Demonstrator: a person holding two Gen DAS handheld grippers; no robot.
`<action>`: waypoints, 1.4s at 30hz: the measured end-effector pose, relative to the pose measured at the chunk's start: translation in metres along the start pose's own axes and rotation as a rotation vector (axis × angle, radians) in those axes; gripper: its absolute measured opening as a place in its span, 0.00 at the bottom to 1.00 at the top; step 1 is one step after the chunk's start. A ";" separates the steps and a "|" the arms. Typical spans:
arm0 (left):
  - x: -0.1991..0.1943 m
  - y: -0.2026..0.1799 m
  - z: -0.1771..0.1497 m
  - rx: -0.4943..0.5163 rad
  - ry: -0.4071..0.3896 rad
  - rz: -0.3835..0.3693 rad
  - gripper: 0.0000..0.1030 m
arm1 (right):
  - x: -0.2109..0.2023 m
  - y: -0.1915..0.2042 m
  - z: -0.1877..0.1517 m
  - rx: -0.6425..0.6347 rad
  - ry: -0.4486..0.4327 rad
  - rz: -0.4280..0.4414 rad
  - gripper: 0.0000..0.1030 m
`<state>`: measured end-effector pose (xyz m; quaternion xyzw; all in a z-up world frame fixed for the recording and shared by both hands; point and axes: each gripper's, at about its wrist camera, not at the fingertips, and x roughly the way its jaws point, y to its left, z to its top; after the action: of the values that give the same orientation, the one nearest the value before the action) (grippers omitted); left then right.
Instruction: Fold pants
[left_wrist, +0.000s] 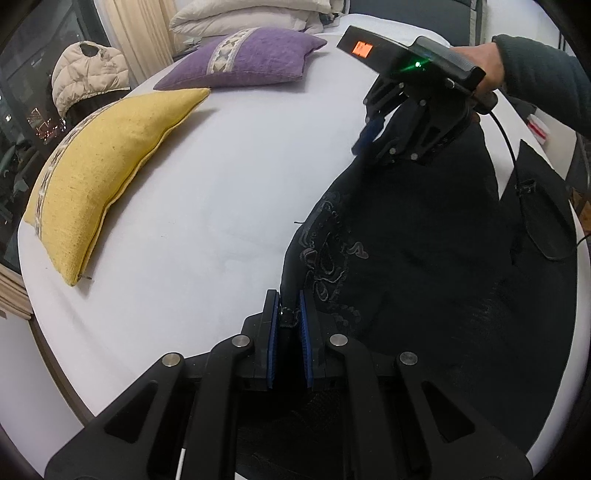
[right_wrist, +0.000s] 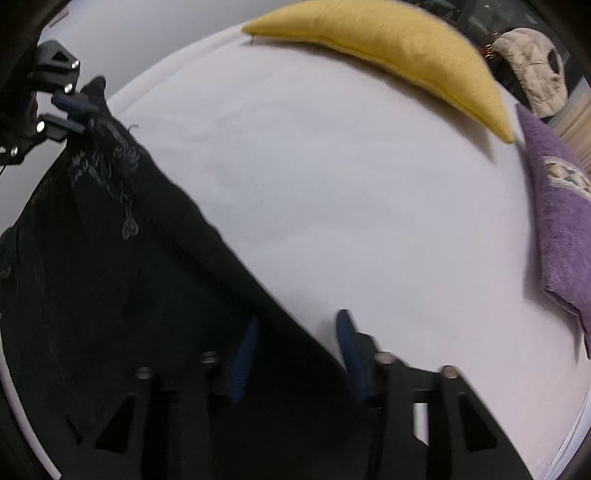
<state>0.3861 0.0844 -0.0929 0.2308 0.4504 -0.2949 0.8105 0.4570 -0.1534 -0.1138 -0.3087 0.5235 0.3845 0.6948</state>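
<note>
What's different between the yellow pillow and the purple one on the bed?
The yellow pillow lies nearer the bed's edge; the purple pillow sits farther back, by the stacked white bedding. The yellow one looks like plain coarse weave, the purple one fuzzier. The yellow one's patterned band runs along its edge, the purple one's across its middle. Both lie flat, clear of the dark pants.

Both views are lit evenly by soft indoor light, and the white bed (left_wrist: 207, 192) is rendered bright without glare. Soft, short shadows are cast beside the yellow cushion (left_wrist: 110, 173) and the purple cushion (left_wrist: 251, 59). The dark pants (left_wrist: 424, 266) are left nearly without detail. Straight edges are bent strongly by the fisheye lens, and the corners are blacked out. The left wrist view is sharp; the right wrist view is smeared by motion blur, most at the fingers (right_wrist: 240, 365).
</note>
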 end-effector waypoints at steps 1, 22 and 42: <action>-0.001 -0.002 0.000 0.000 -0.001 0.002 0.09 | 0.000 0.000 0.000 -0.003 0.001 0.000 0.29; -0.033 -0.039 0.006 0.018 -0.048 0.003 0.09 | -0.072 0.033 -0.072 0.294 -0.084 0.086 0.03; -0.075 -0.133 -0.090 0.006 -0.034 -0.124 0.09 | -0.100 0.156 -0.161 0.584 -0.162 0.163 0.03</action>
<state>0.2101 0.0661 -0.0865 0.1998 0.4492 -0.3499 0.7974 0.2289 -0.2285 -0.0630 -0.0217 0.5778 0.2956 0.7604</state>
